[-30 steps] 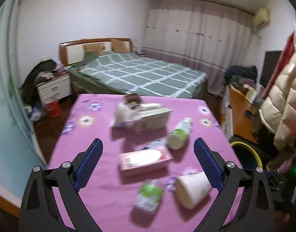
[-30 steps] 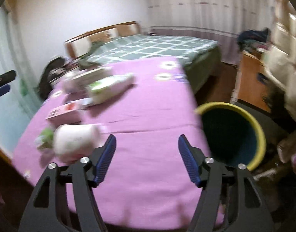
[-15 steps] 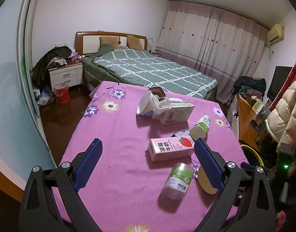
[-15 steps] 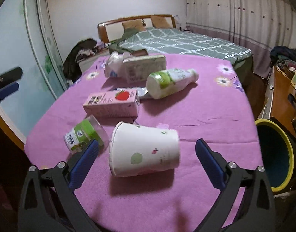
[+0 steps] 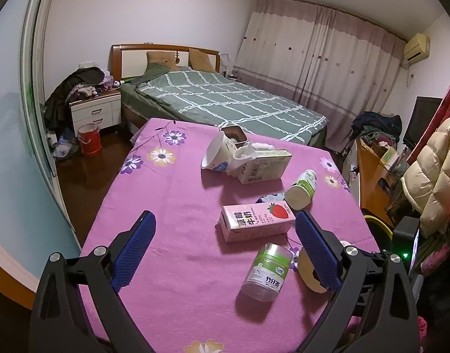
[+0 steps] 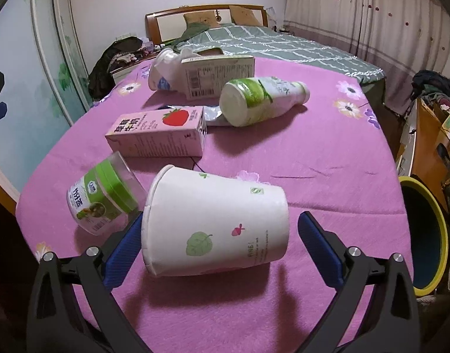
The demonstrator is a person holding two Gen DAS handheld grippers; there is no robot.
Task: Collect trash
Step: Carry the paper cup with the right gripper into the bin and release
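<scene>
A: Right gripper (image 6: pixel 220 245) state?

B: Jaws spread wide, holding nothing. The white paper cup (image 6: pixel 214 225) lies on its side between the blue pads (image 6: pixel 319 250), mouth to the left. The cup covers most of the left pad, so contact on that side can't be told. The right pad stands clear of the cup's base.

A: Left gripper (image 5: pixel 225 250)?

B: Also wide and empty, above the near part of the purple tablecloth (image 5: pixel 172 206). In the left wrist view its right pad covers most of the paper cup (image 5: pixel 308 267); only the cup's rim end shows.

A: Rest of the trash?

B: The green-lidded clear jar (image 6: pixel 104 195) lies on its side, just left of the cup's mouth. Touching or not: can't tell. The pink strawberry milk carton (image 6: pixel 161 135) lies flat further back. The white bottle with green label (image 6: pixel 260 100) lies on its side right of the carton, partly over a crumpled wrapper (image 6: pixel 213 116); most of the wrapper is hidden.

A: Far pile?

B: A tipped white tub (image 5: pixel 217 154), a crumpled white bag (image 5: pixel 242 156) and a long white box (image 5: pixel 264 164) are bunched together. A small brown-filled container (image 5: pixel 233 133) sits behind them, its lower part hidden.

A: Bin?

B: The yellow-rimmed blue bin (image 6: pixel 425 232) stands on the floor off the table's right edge, cut by the frame edge. From the left wrist only a sliver of the rim (image 5: pixel 378 226) shows.
</scene>
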